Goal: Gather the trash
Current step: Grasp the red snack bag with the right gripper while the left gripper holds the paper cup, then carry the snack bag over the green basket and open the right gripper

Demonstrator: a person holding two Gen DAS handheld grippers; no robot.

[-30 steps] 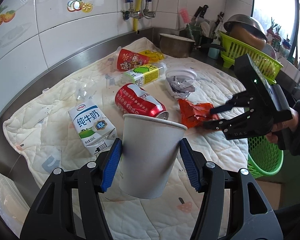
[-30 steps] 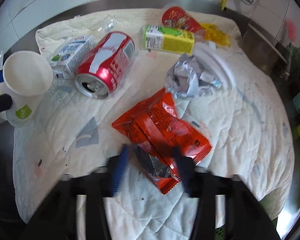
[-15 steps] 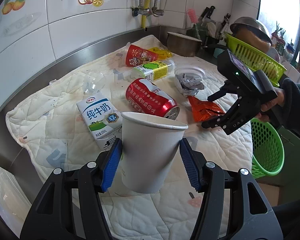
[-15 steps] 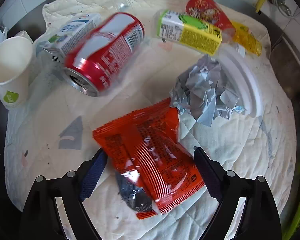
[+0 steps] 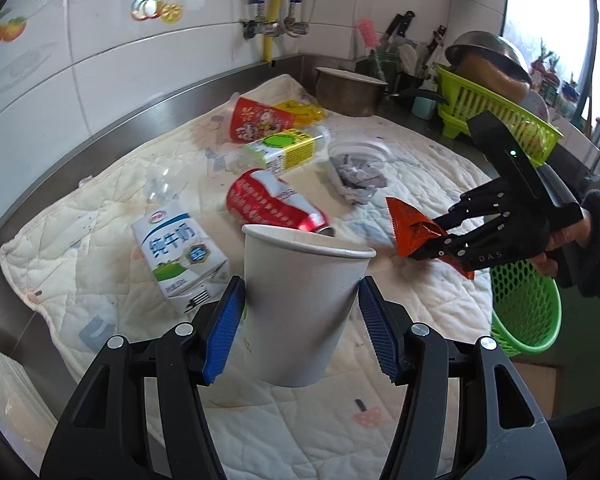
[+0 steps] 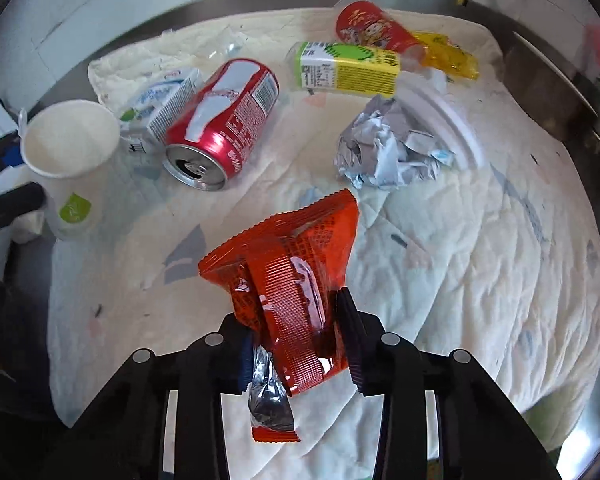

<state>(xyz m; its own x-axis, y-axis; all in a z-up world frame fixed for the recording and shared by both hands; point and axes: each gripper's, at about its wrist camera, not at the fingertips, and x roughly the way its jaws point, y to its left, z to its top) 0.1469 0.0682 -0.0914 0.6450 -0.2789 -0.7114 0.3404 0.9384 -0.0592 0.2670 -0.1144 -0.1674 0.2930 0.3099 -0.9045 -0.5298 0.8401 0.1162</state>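
My left gripper [image 5: 300, 330] is shut on an upright white paper cup [image 5: 300, 300], held above the front of the quilted mat [image 5: 80, 264]. In the right wrist view that cup [image 6: 68, 160] shows at the far left. My right gripper [image 6: 296, 344] has its jaws closing on a crumpled orange snack wrapper [image 6: 292, 256]; both pads press it, and its silver inside hangs below. From the left wrist view the right gripper [image 5: 432, 240] holds the wrapper [image 5: 408, 226] lifted off the mat, with a hand behind it.
On the mat lie a red can [image 5: 276, 204], a milk carton [image 5: 180, 248], a yellow-green carton [image 5: 284, 152], a red printed cup [image 5: 260, 120] and crumpled paper [image 5: 356, 176] on a white lid. A green mesh basket [image 5: 524, 312] sits below the right edge.
The right gripper went from wide open around the orange wrapper to closed on it and lifted it off the mat. The left gripper and its cup stayed put.
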